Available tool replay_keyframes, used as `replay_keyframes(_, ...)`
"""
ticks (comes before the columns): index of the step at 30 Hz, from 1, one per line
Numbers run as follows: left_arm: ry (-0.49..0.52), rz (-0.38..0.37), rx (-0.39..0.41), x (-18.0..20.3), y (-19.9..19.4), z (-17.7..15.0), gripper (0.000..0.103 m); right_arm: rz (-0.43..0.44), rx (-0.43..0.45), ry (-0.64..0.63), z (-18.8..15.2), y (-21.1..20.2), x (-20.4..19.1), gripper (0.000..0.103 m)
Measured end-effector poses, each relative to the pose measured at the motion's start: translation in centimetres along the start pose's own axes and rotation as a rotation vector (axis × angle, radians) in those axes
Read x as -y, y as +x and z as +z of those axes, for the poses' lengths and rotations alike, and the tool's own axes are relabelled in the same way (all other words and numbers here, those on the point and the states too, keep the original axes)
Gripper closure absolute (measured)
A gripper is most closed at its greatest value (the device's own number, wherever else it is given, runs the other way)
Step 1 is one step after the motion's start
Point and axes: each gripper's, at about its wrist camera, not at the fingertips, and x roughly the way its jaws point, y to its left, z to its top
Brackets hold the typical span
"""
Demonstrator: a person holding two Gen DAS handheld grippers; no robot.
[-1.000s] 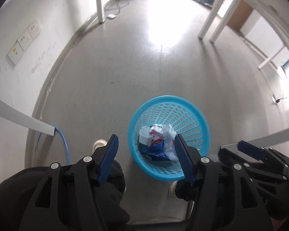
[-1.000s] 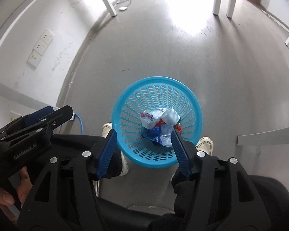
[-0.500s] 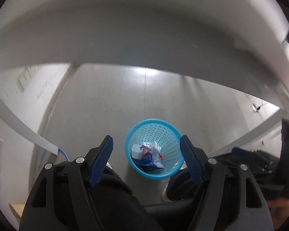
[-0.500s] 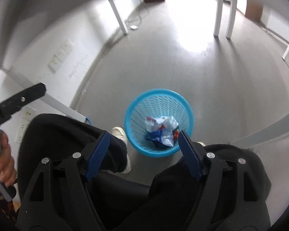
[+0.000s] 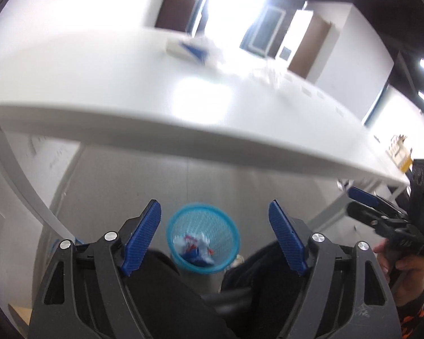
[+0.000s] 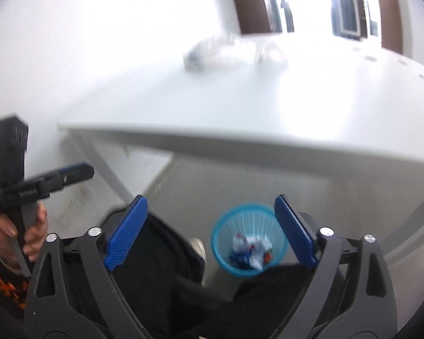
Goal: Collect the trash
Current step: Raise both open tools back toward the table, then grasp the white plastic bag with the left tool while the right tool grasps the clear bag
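Note:
A blue mesh bin (image 5: 203, 238) stands on the floor under the white table and holds crumpled white, blue and red wrappers (image 5: 196, 250). My left gripper (image 5: 214, 237) is open and empty, high above the bin. My right gripper (image 6: 210, 237) is open and empty too; the bin (image 6: 248, 238) lies below, toward its right finger. Blurred trash lies far back on the table: a white and blue piece (image 5: 190, 49) in the left wrist view, pale crumpled pieces (image 6: 229, 52) in the right wrist view.
The white table (image 5: 127, 90) spans both views, its front edge above the bin. My dark-trousered legs flank the bin. Each view shows the other hand-held gripper at its side (image 5: 393, 223) (image 6: 39, 189). A small yellow item (image 5: 400, 154) sits at the table's far right.
Both grippers have risen from just above the bin to above the table's edge and tilted up. The table top and the trash on it have come into view. Both stay open.

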Motion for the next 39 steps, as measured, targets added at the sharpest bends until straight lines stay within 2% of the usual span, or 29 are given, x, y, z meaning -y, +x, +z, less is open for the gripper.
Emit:
replay_keyframes(5, 0.026, 0.033, 0.102, 1.0, -2.2, 3.2, 0.02, -0.054, 0.104, -0.03, 3.4, -2.0, -0.7, 0.013)
replay_keyframes(11, 0.082, 0.07, 0.187, 2.5, -2.3, 6.3, 0.014, -0.066, 0.136, -0.001, 6.5, -1.0, 0.3, 0.009)
replay_keyframes(17, 0.085, 0.084, 0.19, 2.8, -0.7, 8.9, 0.009, -0.049, 0.164, 0.019, 9.6, 1.5, 0.7, 0.009)
replay_keyframes(21, 0.063, 0.12, 0.188, 2.8, 0.5, 11.2, 0.006, -0.063, 0.182, 0.03, 11.5, 2.6, 1.5, 0.009)
replay_keyframes(23, 0.084, 0.125, 0.177, 3.3, 1.0, 12.3, 0.006, -0.063, 0.188, 0.033, 12.3, 2.8, 1.9, 0.009)
replay_keyframes(27, 0.145, 0.193, 0.158, 4.0, 2.7, 13.8, 0.006, -0.065, 0.177, 0.056, 14.1, 3.1, 3.6, 0.009)
replay_keyframes(34, 0.067, 0.164, 0.128, 3.3, 5.2, 17.0, 0.006, -0.128, 0.156, 0.094, 18.2, 4.2, 7.5, 0.009)
replay_keyframes(39, 0.048, 0.165, 0.097, 3.1, 7.3, 20.2, 0.006, -0.113, 0.117, 0.102, 20.9, 6.5, 9.0, 0.009)
